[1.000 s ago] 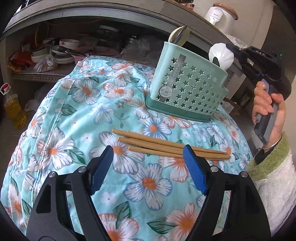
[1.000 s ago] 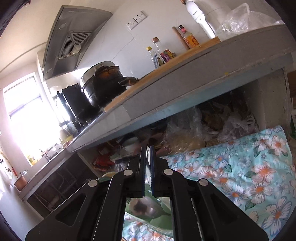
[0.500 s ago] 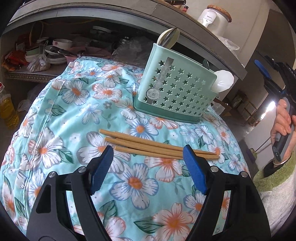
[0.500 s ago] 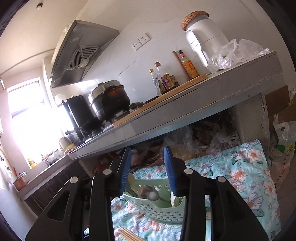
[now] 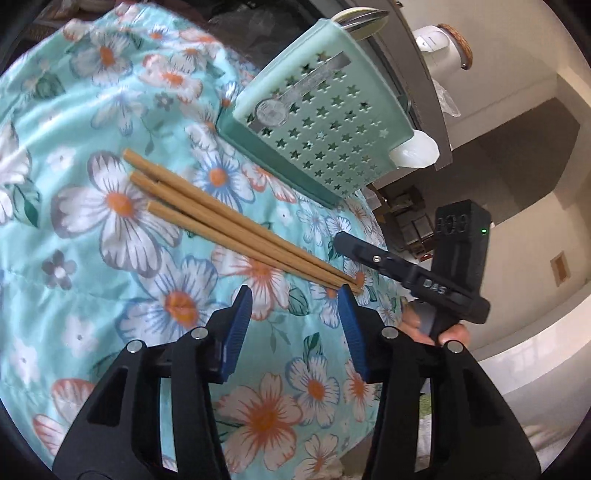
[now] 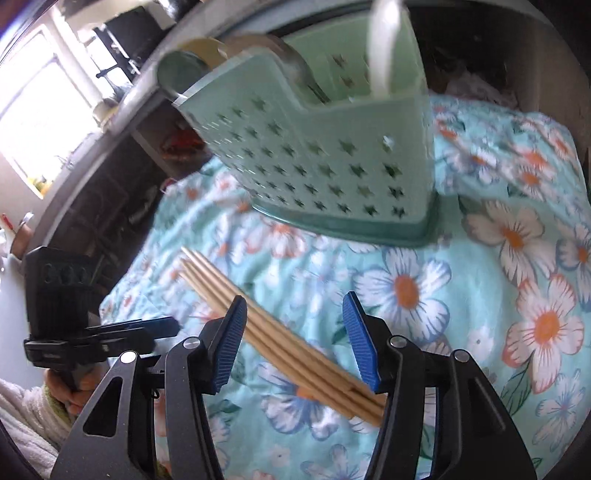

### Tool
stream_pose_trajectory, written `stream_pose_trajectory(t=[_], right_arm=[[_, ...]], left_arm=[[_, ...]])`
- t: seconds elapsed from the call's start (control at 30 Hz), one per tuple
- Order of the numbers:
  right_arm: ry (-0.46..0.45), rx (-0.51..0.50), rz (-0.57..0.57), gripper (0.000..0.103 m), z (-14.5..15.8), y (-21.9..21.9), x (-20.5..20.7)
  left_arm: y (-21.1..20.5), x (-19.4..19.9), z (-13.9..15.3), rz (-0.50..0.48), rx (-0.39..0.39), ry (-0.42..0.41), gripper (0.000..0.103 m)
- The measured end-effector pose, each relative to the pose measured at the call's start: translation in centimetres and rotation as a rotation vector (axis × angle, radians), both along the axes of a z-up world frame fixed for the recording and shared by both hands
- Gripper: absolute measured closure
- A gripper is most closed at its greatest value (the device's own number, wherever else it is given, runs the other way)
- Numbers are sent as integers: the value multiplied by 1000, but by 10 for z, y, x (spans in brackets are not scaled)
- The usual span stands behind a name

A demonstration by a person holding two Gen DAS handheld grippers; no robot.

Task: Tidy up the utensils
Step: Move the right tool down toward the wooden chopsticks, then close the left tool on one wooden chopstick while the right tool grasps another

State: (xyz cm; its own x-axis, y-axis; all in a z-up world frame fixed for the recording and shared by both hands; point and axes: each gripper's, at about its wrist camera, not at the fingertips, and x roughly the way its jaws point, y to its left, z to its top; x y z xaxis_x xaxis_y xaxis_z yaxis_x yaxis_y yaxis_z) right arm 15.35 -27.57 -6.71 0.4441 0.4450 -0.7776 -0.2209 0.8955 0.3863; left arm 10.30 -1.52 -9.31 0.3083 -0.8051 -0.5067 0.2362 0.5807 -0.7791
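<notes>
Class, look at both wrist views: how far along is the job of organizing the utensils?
Done: a metal spoon and a white spoon already stand in the green holder.

In hand: nothing is gripped. The right gripper, jaws opening, frames the chopsticks on the floral cloth; the left gripper is closing, with nothing between its jaws.

Left: the chopsticks still need lifting into the holder.

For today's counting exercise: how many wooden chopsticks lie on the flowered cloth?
3 chopsticks, side by side on the cloth in front of the green holder; a fourth may be hidden among them.
</notes>
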Motion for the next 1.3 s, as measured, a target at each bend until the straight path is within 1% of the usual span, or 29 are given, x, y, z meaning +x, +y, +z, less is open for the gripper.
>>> stream_pose_trajectory(t=[0.03,0.07,0.1,0.13,0.17,0.2,0.27,0.33,0.37,0.4,0.43,0.47,0.5,0.57,0.6,0.67,0.73,0.8,0.83,0.9,0.97,1.0,1.03,1.17,1.3], right_arm=[[17,12,0,55,-6,-2,1],[16,29,5,56,-7,-4,1],[22,41,17,56,-7,-5,0],[36,49,34,58,-8,-3,-1],[54,48,55,64,-9,0,-4],[70,48,71,66,-11,2,-6],[89,36,89,74,-13,8,-16],[104,32,95,80,-14,12,-23],[111,38,96,84,-13,13,-27],[117,44,94,86,-13,14,-30],[121,49,92,89,-12,15,-32],[128,62,88,91,-12,16,-36],[138,78,87,92,-13,18,-40],[151,110,85,95,-13,22,-49],[158,141,97,95,-13,24,-55],[186,211,104,97,-15,30,-65],[199,254,114,97,-16,40,-77],[207,281,116,97,-15,48,-88],[203,279,111,97,-14,49,-92],[176,236,74,97,-10,47,-100],[148,215,37,96,-4,37,-106],[134,209,19,96,-1,32,-108],[129,201,3,96,2,26,-109],[75,77,-83,94,11,8,-107],[72,1,-131,91,10,-5,-103]], left_arm=[[0,2,-7,5,-20,36,63],[0,4,-14,15,-37,69,64],[0,6,-19,27,-46,86,68],[0,7,-22,37,-55,95,73],[1,9,-24,50,-64,104,73],[1,12,-27,59,-80,113,74],[0,16,-28,76,-105,123,74],[-2,21,-26,96,-103,114,75],[-3,23,-25,104,-93,112,76],[-5,23,-25,112,-81,109,81],[-7,24,-24,117,-70,111,83],[-9,24,-24,121,-51,111,85],[-11,24,-23,127,-30,109,90],[-10,23,-20,119,-12,109,94],[-11,21,-18,115,3,110,94],[-12,17,-11,95,57,109,94],[-11,14,-2,72,95,98,94],[-9,11,8,42,149,81,94],[-7,10,11,28,169,74,94],[2,7,14,5,221,59,94],[12,8,15,19,277,49,94],[18,9,14,28,299,47,96],[24,9,12,38,309,48,102],[43,12,4,77,324,69,102],[47,10,3,82,305,73,102]])
